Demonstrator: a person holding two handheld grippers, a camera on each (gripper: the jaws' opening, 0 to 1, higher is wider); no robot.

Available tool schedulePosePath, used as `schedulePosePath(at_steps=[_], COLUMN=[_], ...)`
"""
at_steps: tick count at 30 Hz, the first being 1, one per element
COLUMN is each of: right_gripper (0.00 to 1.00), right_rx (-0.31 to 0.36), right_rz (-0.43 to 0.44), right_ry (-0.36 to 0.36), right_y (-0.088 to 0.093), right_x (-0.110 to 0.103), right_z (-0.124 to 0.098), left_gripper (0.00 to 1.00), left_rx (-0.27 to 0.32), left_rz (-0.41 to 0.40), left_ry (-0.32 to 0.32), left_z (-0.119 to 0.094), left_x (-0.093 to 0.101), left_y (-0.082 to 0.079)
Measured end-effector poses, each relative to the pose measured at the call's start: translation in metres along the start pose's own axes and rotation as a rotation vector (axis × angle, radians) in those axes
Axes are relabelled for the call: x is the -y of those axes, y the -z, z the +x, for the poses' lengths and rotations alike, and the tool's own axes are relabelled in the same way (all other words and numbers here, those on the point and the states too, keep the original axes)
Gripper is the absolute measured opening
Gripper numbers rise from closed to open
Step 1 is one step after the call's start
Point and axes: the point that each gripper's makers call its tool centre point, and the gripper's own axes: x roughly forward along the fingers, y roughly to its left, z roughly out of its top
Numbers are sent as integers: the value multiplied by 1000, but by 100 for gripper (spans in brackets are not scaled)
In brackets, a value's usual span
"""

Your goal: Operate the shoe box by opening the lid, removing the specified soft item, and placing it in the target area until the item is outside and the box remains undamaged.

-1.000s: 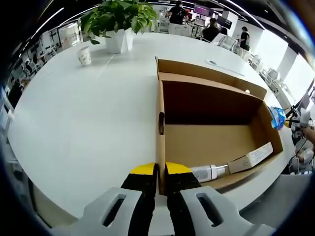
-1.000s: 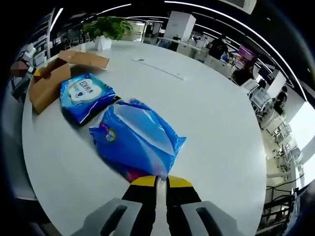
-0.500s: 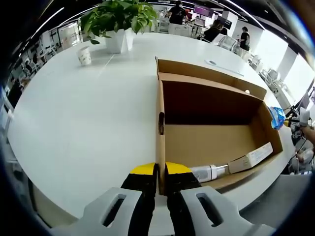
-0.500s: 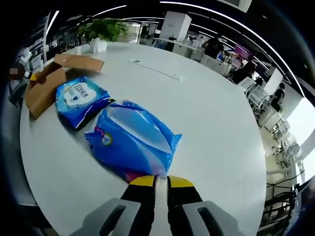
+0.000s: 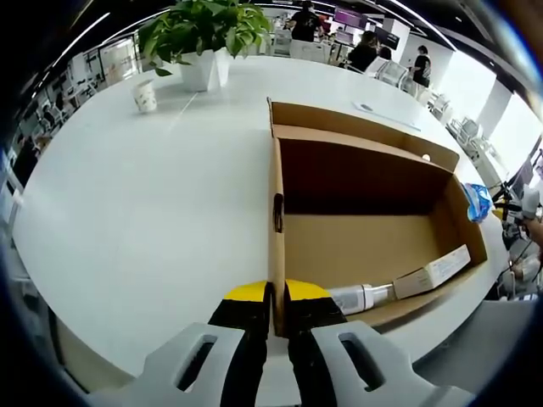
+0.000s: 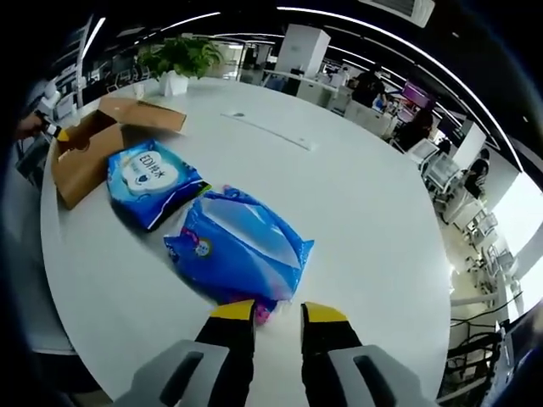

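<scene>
Left gripper view looks along the left tongs (image 5: pixel 277 318), whose yellow-tipped jaws are clamped on the near side wall of the open shoe box (image 5: pixel 277 212), one jaw outside and one inside the cardboard. The box stands on the white round bench (image 5: pixel 144 195) with its lid folded back at the far side. Inside, against the near end wall, lie a small white bottle (image 5: pixel 361 298) and a slim white carton (image 5: pixel 433 272), end to end; the bottom beyond them is bare brown cardboard. Farther along the bench stand a potted plant (image 5: pixel 204 38) and, beside it, a paper cup (image 5: pixel 146 97). In the right gripper view, the right tongs (image 6: pixel 277 315) are spread apart, with the near edge of a crinkled blue soft pack (image 6: pixel 242 250) lying just beyond and between the tips, flat on the bench and not pinched. A second blue pack (image 6: pixel 153 181) with white print lies just beside it, toward the shoe box, which sits near the bench edge. People sit at desks in the office behind.
</scene>
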Motion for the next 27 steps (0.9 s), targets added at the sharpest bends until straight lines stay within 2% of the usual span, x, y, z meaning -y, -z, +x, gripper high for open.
schedulePosePath(at_steps=[8, 14, 23, 27], right_gripper=[25, 30, 32, 32], right_rx=[5, 24, 50, 80], right_rz=[-24, -70, -155, -208], right_ry=[-12, -53, -167, -244], right_y=[-13, -32, -70, -90], right_x=[-10, -29, -73, -100], right_z=[-16, -28, -36, -39], left_gripper=[3, 3, 3, 3], left_rx=[0, -5, 3, 3], left_rz=[2, 5, -15, -17], left_ry=[0, -2, 1, 0], left_z=[0, 2, 1, 1], left_x=[0, 0, 0, 0], left_y=[0, 1, 1, 1])
